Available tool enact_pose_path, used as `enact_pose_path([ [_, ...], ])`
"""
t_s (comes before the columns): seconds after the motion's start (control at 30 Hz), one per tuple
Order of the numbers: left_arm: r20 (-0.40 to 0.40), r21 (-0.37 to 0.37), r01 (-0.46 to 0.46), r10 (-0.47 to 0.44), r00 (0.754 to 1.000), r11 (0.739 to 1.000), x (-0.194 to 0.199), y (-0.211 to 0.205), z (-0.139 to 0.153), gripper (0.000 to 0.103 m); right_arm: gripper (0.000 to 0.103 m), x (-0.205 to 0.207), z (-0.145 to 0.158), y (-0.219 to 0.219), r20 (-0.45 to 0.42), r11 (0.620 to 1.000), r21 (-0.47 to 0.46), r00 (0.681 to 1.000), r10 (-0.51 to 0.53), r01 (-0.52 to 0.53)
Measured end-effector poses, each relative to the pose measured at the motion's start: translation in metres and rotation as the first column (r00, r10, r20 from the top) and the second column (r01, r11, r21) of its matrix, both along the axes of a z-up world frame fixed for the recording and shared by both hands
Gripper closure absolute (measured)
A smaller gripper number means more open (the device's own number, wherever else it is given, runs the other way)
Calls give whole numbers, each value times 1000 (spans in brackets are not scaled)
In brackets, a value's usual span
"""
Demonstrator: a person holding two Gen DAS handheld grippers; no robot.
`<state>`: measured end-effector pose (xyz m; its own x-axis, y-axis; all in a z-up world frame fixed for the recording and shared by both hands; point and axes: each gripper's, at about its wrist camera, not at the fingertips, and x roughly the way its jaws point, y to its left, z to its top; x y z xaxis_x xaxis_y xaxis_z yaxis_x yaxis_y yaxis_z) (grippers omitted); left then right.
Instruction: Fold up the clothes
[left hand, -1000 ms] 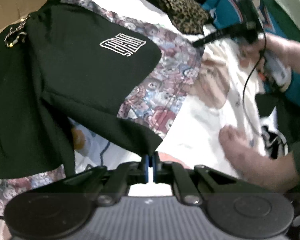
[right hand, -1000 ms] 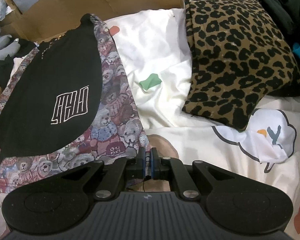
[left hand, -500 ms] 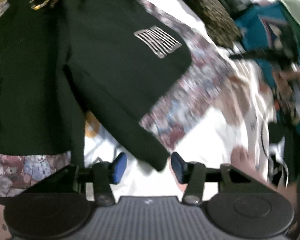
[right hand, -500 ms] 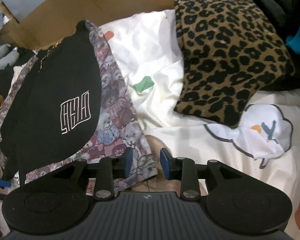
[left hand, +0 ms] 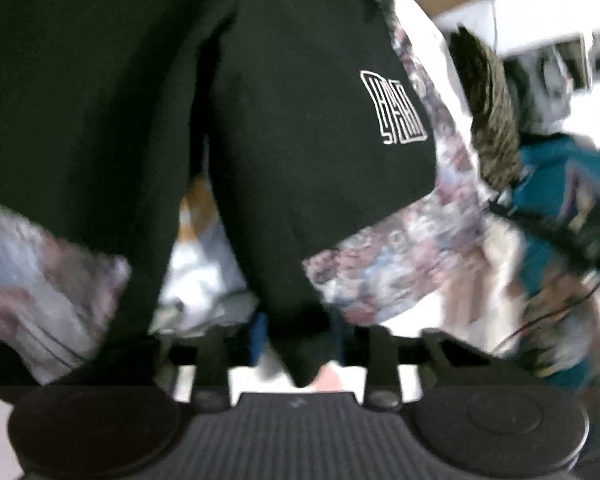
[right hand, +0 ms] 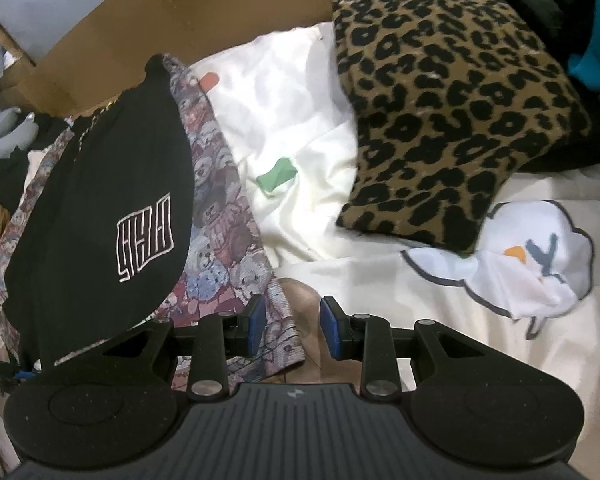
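Note:
A black garment with a white line logo lies over a bear-print cloth. My left gripper sits at the black garment's near corner. Its jaws are closing, and the dark corner fills the gap between the pads; this view is blurred. In the right wrist view the same black garment and bear-print cloth lie to the left. My right gripper stands open just above the bedding. The bear-print hem reaches under its left pad, and nothing is pinched.
A folded leopard-print garment rests on the white sheet at the upper right. A cloud-print white cloth lies in front of it. Cardboard stands along the back. A teal garment lies to the right.
My left gripper opened, rolled, dropped lower and now closes around the black garment's corner. My right gripper's jaws went from shut to open and stayed in place.

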<state>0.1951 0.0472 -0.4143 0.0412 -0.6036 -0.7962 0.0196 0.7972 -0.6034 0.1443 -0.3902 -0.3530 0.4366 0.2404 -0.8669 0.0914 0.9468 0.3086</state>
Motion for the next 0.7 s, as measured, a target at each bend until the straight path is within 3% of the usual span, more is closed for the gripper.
enact_pose_path([
  [0.13, 28, 33, 22, -23, 999, 999, -3, 1, 5, 101, 67, 0, -3, 7, -1, 1000, -3, 1000, 18, -18],
  [0.33, 65, 101, 22, -28, 998, 995, -3, 2, 12, 101, 67, -1, -5, 9, -7, 999, 0, 999, 35, -35],
  [0.7, 61, 142, 47, -56, 997, 989, -2, -7, 6, 98, 67, 2, -24, 19, -51, 997, 36, 996, 73, -71],
])
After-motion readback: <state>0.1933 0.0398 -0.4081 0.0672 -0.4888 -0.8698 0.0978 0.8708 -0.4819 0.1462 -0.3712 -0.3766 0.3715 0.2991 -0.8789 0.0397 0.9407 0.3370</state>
